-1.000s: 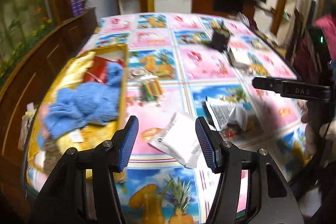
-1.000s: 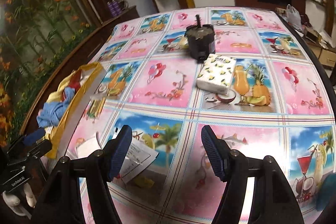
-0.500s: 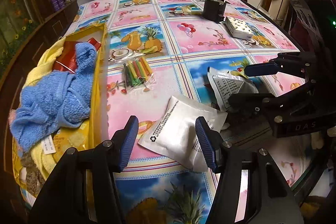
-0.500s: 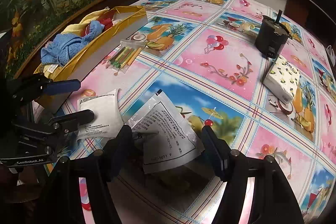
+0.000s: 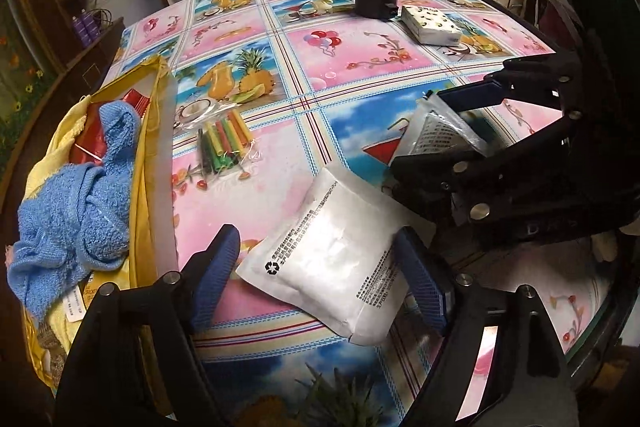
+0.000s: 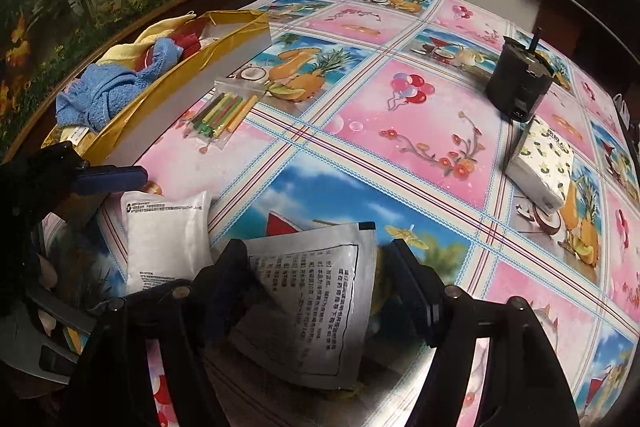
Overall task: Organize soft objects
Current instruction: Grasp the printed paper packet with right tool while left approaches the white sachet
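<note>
A white pouch (image 5: 332, 259) lies flat near the table's front edge, between the blue pads of my left gripper (image 5: 320, 277). Its jaws are opening, and the pads stand at the pouch's sides without pressing on it. To its right a silver printed pouch (image 6: 316, 299) lies crumpled between the fingers of my right gripper (image 6: 320, 273). That gripper's jaws are opening a little, with a gap on the right side. A gold box (image 5: 164, 163) at the left holds a blue towel (image 5: 80, 203), a yellow cloth and something red.
A clear bag of coloured sticks (image 5: 224, 143) lies beside the box wall. A black device (image 6: 518, 87) and a patterned tissue pack (image 6: 542, 163) sit at the far right. A wooden ledge runs along the left of the patterned tablecloth (image 6: 420, 119).
Both grippers have come down and closer to the two pouches. The left jaws have widened around the white pouch. The silver pouch now sits between the right fingers.
</note>
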Demonstrator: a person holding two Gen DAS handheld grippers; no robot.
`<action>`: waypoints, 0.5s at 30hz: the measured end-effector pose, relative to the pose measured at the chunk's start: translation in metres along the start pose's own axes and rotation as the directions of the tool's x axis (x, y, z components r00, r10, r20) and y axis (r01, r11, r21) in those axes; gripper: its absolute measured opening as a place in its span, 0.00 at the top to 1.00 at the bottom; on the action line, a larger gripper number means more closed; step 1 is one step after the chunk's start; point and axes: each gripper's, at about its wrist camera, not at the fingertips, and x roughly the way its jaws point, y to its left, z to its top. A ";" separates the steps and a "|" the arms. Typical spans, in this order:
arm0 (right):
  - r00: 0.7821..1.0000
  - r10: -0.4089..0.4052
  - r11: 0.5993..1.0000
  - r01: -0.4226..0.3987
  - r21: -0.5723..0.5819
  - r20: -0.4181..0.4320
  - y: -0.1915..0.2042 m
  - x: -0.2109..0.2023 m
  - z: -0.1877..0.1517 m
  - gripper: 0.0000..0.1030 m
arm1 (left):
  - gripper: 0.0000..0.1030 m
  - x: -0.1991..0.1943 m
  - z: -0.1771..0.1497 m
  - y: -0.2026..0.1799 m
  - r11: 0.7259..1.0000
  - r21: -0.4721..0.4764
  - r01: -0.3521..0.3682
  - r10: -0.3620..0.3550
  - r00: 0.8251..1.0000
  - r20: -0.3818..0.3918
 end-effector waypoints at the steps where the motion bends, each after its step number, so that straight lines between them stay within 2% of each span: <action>1: 1.000 -0.003 1.000 0.003 0.005 0.002 -0.002 -0.001 -0.001 0.32 | 0.19 0.001 0.000 -0.001 1.000 0.004 -0.001 0.001 1.000 0.003; 6: 1.000 0.003 0.999 -0.004 0.047 0.029 -0.015 -0.007 -0.008 0.33 | 0.03 0.008 0.003 -0.008 0.999 0.021 0.027 -0.027 1.000 0.003; 9: 0.997 0.041 0.995 -0.047 0.084 0.066 -0.023 -0.010 -0.011 0.33 | 0.02 0.009 0.005 -0.014 0.999 0.024 0.022 -0.022 1.000 -0.002; 11: 0.994 0.070 0.990 -0.079 0.118 0.080 -0.029 -0.011 -0.012 0.33 | 0.08 0.007 0.005 -0.018 0.999 0.030 0.025 -0.025 1.000 0.005; 12: 0.993 0.082 0.986 -0.093 0.136 0.085 -0.032 -0.011 -0.012 0.32 | 0.22 0.006 0.005 -0.018 0.998 0.014 0.063 -0.064 0.998 0.003; 13: 0.992 0.093 0.983 -0.106 0.151 0.090 -0.035 -0.012 -0.012 0.31 | 0.29 0.006 0.006 -0.017 0.994 -0.019 0.108 -0.108 0.994 -0.002; 15: 0.990 0.099 0.979 -0.114 0.169 0.098 -0.038 -0.013 -0.013 0.30 | 0.35 0.004 0.006 -0.020 0.992 -0.036 0.119 -0.119 0.993 0.005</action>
